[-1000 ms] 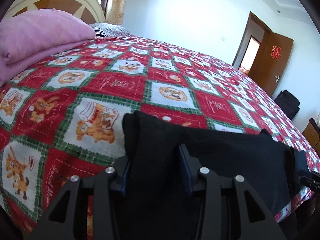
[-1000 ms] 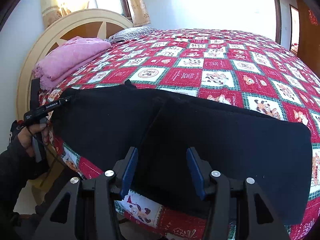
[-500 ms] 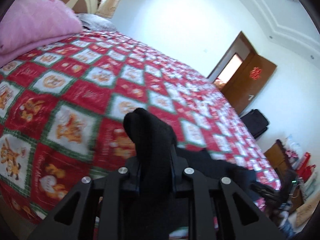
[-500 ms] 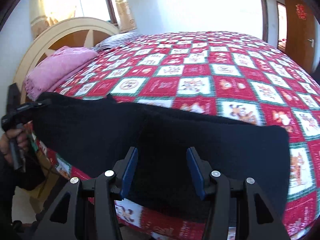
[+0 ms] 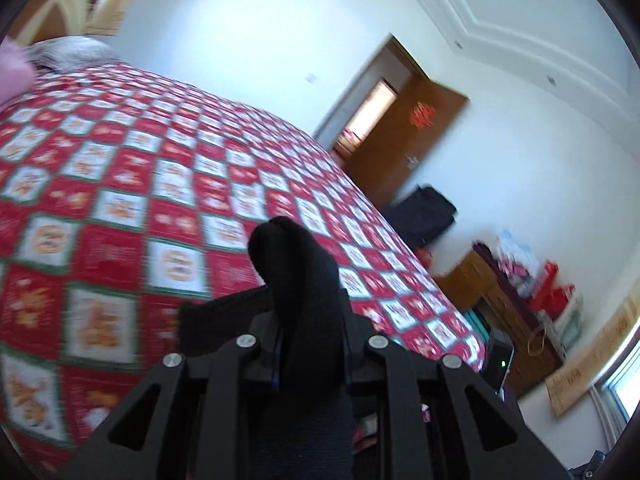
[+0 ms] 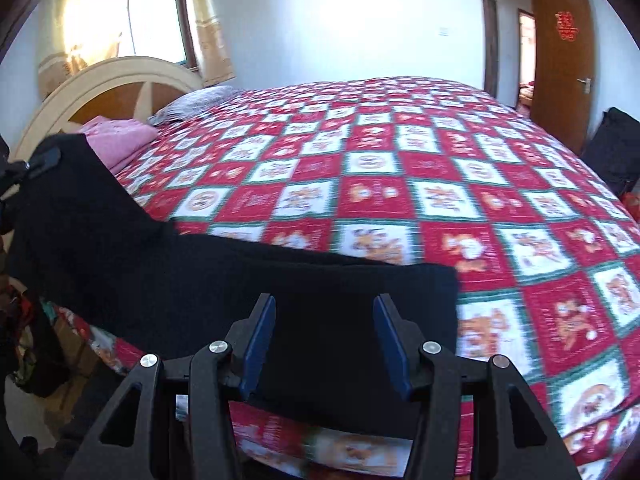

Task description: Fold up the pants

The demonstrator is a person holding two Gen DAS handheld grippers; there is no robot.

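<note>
The left gripper [image 5: 310, 354] grips the black pants [image 6: 224, 280] tight, the right gripper [image 6: 325, 344] stays open above them, so carry the end across slowly.

Left gripper [image 5: 310, 344] pads hidden under the bunched black knit pants [image 5: 298, 276] clamped between them; cloth runs off the bottom edge. Red, white and green checked quilt [image 5: 120, 184] motion-blurred in the left wrist view, prints unreadable. Clutter on the wooden cabinet [image 5: 532, 276] smeared, items can't be told. In the right wrist view the pants' left end [image 6: 76, 200] is cut by the frame edge, the clip there only partly seen. Quilt under the right gripper [image 6: 324, 340] covered by pants; pink folded blanket [image 6: 120, 138] half hidden behind them.
</note>
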